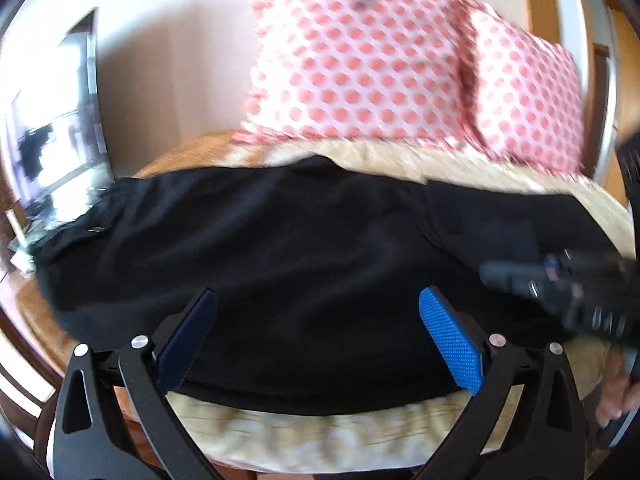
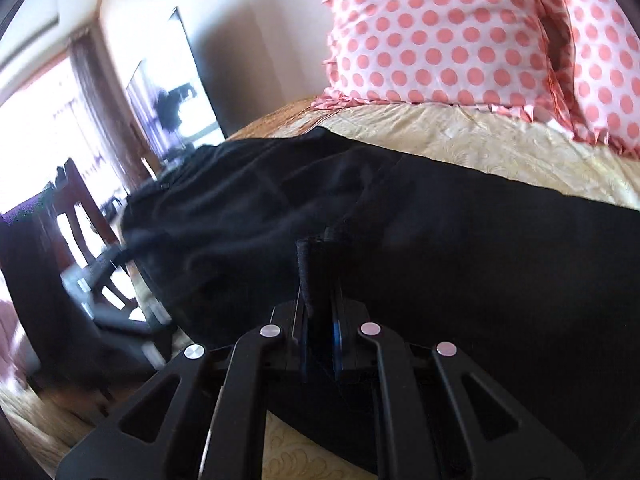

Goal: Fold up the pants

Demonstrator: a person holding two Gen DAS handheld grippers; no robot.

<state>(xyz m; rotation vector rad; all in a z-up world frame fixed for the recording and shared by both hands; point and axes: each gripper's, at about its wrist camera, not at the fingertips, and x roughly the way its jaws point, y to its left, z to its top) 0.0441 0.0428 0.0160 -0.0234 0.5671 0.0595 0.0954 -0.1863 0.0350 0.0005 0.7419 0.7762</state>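
Black pants (image 1: 280,248) lie spread across a bed with a cream patterned cover (image 1: 320,428). My left gripper (image 1: 316,324) is open, its blue-padded fingers (image 1: 452,340) hovering just above the near part of the pants, holding nothing. My right gripper (image 2: 318,276) is shut on a fold of the pants (image 2: 460,248) and lifts a narrow ridge of black cloth between its fingers. The right gripper also shows in the left wrist view (image 1: 560,288), blurred, at the right over the pants.
Two white pillows with pink dots (image 1: 360,60) (image 2: 440,32) stand at the head of the bed. A dark wooden chair (image 2: 72,216) and a mirror (image 2: 172,92) stand beside the bed at the left. The bed's near edge (image 1: 320,440) is close below the left gripper.
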